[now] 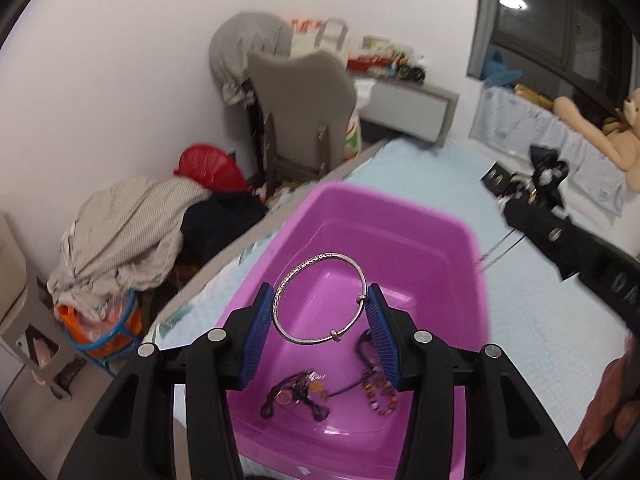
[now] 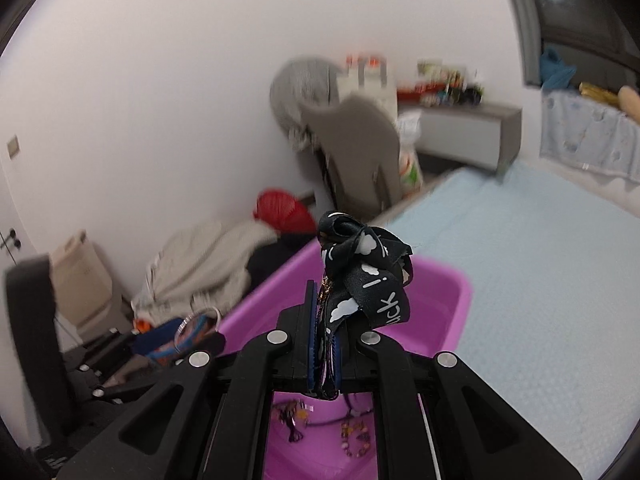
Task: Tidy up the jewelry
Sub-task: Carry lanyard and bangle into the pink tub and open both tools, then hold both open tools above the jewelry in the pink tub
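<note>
A purple plastic tub point(image 1: 460, 240) sits on a pale blue bed. My left gripper point(image 1: 320, 308) is shut on a silver bangle point(image 1: 288, 280), held upright above the tub between the blue pads point(image 1: 256, 332). On the tub floor lie a dark cord necklace point(image 1: 296, 396) and a beaded bracelet point(image 1: 378, 394). My right gripper point(image 2: 325, 344) is shut on a black ribbon bow with white print point(image 2: 364, 276) and a small gold charm, held above the tub point(image 2: 456, 300). The right gripper also shows in the left wrist view point(image 1: 536, 188).
The pale blue bed point(image 1: 520, 340) spreads to the right. Left of the bed are a heap of clothes point(image 1: 128, 232), a red basket point(image 1: 208, 168) and a grey chair point(image 1: 304, 108). A low cabinet point(image 1: 408, 108) and plush toys point(image 1: 592, 124) stand behind.
</note>
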`<state>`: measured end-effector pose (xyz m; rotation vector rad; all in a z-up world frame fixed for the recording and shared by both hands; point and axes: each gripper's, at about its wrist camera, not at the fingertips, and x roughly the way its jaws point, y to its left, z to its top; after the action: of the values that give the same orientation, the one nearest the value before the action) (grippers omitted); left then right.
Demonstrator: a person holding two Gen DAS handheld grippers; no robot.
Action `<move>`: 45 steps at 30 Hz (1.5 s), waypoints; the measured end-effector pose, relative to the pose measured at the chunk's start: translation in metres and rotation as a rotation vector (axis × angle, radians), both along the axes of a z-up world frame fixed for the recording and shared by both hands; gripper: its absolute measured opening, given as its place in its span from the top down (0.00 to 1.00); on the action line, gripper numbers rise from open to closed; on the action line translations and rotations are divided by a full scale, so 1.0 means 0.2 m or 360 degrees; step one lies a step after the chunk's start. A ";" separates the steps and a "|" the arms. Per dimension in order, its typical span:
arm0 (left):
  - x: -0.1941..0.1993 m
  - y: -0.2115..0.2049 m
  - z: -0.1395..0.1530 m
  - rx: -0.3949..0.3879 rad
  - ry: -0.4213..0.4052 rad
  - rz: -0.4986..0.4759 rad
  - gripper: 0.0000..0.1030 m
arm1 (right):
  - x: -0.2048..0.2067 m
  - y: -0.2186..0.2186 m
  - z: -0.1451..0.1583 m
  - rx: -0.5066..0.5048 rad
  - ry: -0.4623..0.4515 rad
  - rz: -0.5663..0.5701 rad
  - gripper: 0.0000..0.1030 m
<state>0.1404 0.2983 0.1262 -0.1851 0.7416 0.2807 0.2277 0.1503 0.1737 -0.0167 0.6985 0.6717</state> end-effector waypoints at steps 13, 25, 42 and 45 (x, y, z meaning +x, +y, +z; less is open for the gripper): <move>0.10 0.11 -0.37 -0.0088 0.0295 0.0088 0.54 | 0.18 0.16 -0.53 -0.0354 0.0358 -0.0024 0.80; 0.05 0.11 -0.34 -0.0055 0.0281 0.0195 0.09 | 0.09 0.09 -0.49 -0.0367 0.0255 -0.0050 0.38; -0.06 0.00 -0.24 0.0010 0.0215 0.0177 0.08 | -0.08 -0.08 -0.46 -0.0357 0.0222 -0.0135 0.38; -0.07 -0.02 -0.24 0.0029 0.0219 0.0173 0.08 | -0.11 -0.10 -0.45 -0.0339 0.0214 -0.0147 0.37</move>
<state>0.1259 0.2942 0.0783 -0.1907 0.8664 0.4067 0.2055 0.1299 0.0830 -0.1354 0.8927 0.5108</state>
